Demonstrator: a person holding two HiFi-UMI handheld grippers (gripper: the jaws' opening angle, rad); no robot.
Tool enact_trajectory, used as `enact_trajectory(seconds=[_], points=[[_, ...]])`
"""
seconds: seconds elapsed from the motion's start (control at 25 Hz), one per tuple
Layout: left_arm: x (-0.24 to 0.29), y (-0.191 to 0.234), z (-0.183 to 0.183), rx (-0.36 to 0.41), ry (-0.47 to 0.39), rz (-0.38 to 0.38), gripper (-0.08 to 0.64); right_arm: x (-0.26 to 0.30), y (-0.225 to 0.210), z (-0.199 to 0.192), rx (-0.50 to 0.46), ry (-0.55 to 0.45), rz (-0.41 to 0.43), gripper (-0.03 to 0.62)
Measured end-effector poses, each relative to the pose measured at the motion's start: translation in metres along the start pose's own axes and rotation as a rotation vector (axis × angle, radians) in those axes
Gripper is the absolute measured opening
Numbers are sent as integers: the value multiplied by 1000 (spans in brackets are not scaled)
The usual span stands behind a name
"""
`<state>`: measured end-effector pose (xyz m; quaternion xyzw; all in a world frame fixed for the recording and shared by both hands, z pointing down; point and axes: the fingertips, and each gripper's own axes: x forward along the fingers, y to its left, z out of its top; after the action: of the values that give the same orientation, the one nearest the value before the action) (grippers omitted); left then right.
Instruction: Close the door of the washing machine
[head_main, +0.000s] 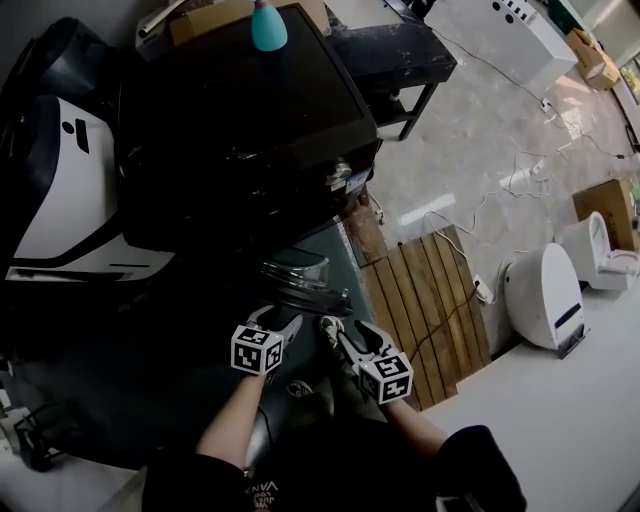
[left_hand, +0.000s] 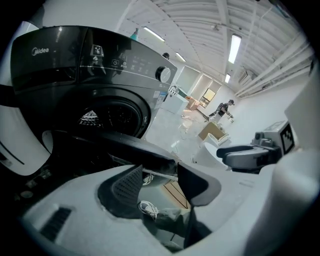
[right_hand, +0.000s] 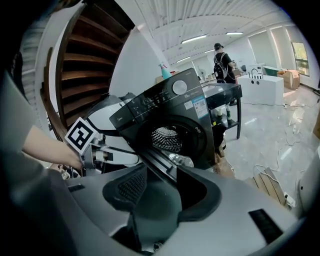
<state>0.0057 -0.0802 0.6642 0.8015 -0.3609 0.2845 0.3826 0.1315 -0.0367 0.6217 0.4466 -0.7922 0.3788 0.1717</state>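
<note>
Seen from above, a glossy black front-loading washing machine (head_main: 240, 130) fills the upper left of the head view. Its round, dark-rimmed glass door (head_main: 300, 293) is swung out from the front of the washing machine, towards the person, and appears nearly edge-on. The drum opening behind it is uncovered, and the perforated steel drum (right_hand: 167, 139) shows in the right gripper view. The left tongs (head_main: 283, 318) and the right tongs (head_main: 335, 328), each carrying a cube with black-and-white square markers, sit side by side at the door's outer rim, on the side away from the washing machine. The left tongs are partly spread. The door's dark rim crosses just at their tips, the pads do not visibly press on it, and a white sneaker (left_hand: 148, 209) shows below through the gap. The right tongs are spread wider. The door's edge runs in between their two jaws without either pad clamping it. A small teal bottle (head_main: 268, 25) stands on top of the washing machine, near its back edge. A white and black appliance (head_main: 60, 190) stands just beside the washing machine, at the left in the head view. A slatted wooden pallet (head_main: 425, 310) lies on the pale floor on the other side of the washing machine. Well behind the washing machine, a person with a backpack (right_hand: 220, 60) stands in a bright hall.
</note>
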Motion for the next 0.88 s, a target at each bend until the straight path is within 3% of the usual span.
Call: enact_trajectory(seconds=[0.32, 0.52, 0.88], points=[[19, 18, 32, -13, -53, 49, 106, 42, -38, 18, 0, 20, -17, 125], [27, 33, 48, -29, -80, 70, 15, 72, -54, 26, -4, 34, -47, 2], [44, 42, 79, -33, -116, 64, 12, 118, -72, 42, 22, 44, -79, 2]])
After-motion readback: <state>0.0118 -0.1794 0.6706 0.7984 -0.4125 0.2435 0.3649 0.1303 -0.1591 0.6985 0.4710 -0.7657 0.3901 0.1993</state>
